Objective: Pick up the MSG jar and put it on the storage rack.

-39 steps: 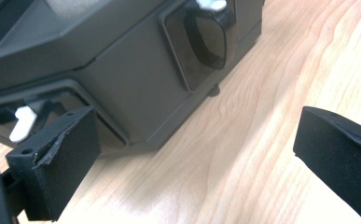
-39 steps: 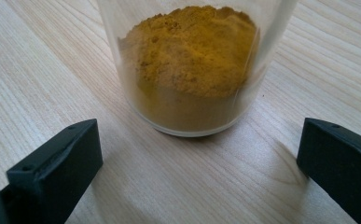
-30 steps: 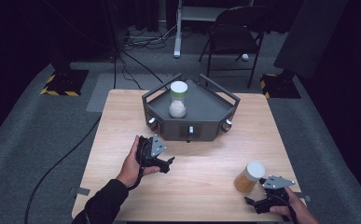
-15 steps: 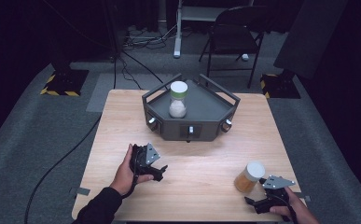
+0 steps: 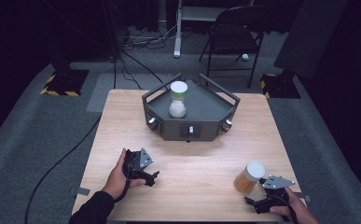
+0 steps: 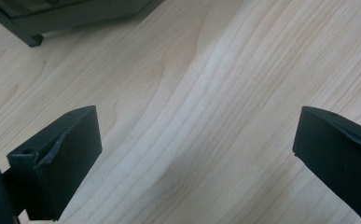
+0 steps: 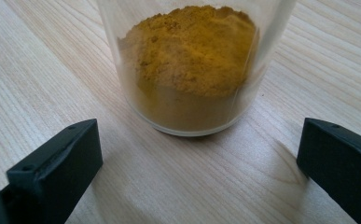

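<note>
A clear jar of yellow powder (image 5: pixel 249 177) with a white lid stands on the wooden table (image 5: pixel 201 158) near its front right corner. My right gripper (image 5: pixel 258 192) sits just behind the jar, open. In the right gripper view the yellow powder jar (image 7: pixel 192 65) stands a little ahead of the right gripper (image 7: pixel 199 140), between the lines of its jaws and untouched. My left gripper (image 5: pixel 149 175) is held at the front left, open over bare wood. The left gripper (image 6: pixel 197 135) holds nothing. A second jar with white powder (image 5: pixel 178 99) stands in a dark grey tray (image 5: pixel 211 109).
The tray has raised handles and knobs on its front wall and sits at the table's far middle; its corner (image 6: pixel 33 21) shows in the left gripper view. A folding chair (image 5: pixel 234 32), stands and cables (image 5: pixel 71 154) are on the floor beyond and left of the table.
My left gripper has drawn back from near the tray toward the table's front edge and slightly left. The right gripper and both jars have stayed put.
</note>
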